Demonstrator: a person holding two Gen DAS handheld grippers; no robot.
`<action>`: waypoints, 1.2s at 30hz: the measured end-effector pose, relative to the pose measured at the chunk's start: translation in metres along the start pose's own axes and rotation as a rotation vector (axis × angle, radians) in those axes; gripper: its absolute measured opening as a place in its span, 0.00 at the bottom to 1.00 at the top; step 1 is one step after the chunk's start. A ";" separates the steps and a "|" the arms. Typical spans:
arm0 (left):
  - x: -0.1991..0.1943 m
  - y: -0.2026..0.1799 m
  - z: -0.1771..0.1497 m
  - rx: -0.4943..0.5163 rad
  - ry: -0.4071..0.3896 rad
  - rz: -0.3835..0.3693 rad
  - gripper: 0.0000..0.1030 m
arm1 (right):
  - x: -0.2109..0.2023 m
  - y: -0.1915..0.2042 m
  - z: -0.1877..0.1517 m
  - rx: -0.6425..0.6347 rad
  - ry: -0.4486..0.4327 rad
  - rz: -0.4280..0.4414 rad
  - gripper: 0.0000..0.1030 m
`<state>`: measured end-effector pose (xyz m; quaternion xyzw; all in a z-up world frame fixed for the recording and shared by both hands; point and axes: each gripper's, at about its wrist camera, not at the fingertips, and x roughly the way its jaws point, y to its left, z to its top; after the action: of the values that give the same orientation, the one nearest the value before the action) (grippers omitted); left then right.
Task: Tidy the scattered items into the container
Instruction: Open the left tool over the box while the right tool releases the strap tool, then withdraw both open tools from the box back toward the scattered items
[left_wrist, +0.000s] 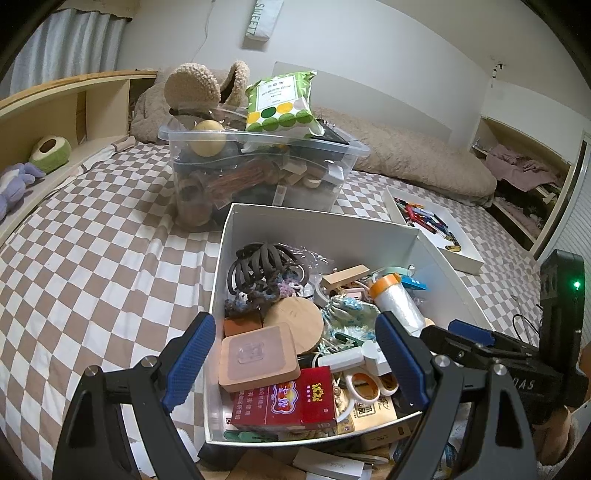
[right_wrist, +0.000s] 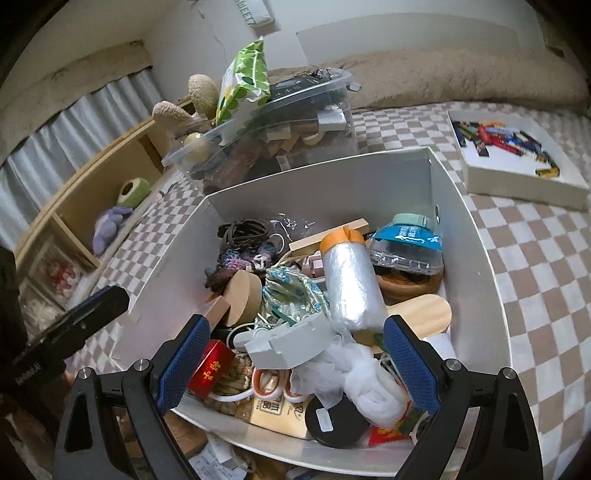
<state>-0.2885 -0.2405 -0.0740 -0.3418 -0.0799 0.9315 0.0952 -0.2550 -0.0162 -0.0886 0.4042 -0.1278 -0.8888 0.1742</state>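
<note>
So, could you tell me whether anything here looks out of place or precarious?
Yes: the green-and-white patterned packet sits tilted on top of the overfilled clear plastic bin, above its rim, so it looks likely to slide off. The white cardboard box is simply a jumbled heap.

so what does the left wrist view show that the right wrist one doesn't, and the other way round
Only the left wrist view: the square tan pad with a clear hook and the right gripper, open.

Only the right wrist view: the blue-labelled clear pack, the black round lid and one finger of the left gripper.

Both: the white box, the orange-capped film roll and the clear storage bin.
</note>
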 end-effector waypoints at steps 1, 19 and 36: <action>0.000 0.000 0.000 0.000 0.000 0.000 0.86 | -0.001 -0.001 0.000 0.003 0.000 0.009 0.92; -0.010 -0.005 0.000 0.011 -0.015 0.019 0.99 | -0.036 0.007 -0.001 -0.062 -0.115 -0.045 0.92; -0.023 -0.013 -0.007 0.054 -0.023 0.056 1.00 | -0.054 0.007 -0.010 -0.117 -0.164 -0.143 1.00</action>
<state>-0.2650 -0.2331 -0.0624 -0.3306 -0.0459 0.9395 0.0775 -0.2126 -0.0010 -0.0564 0.3275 -0.0606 -0.9349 0.1225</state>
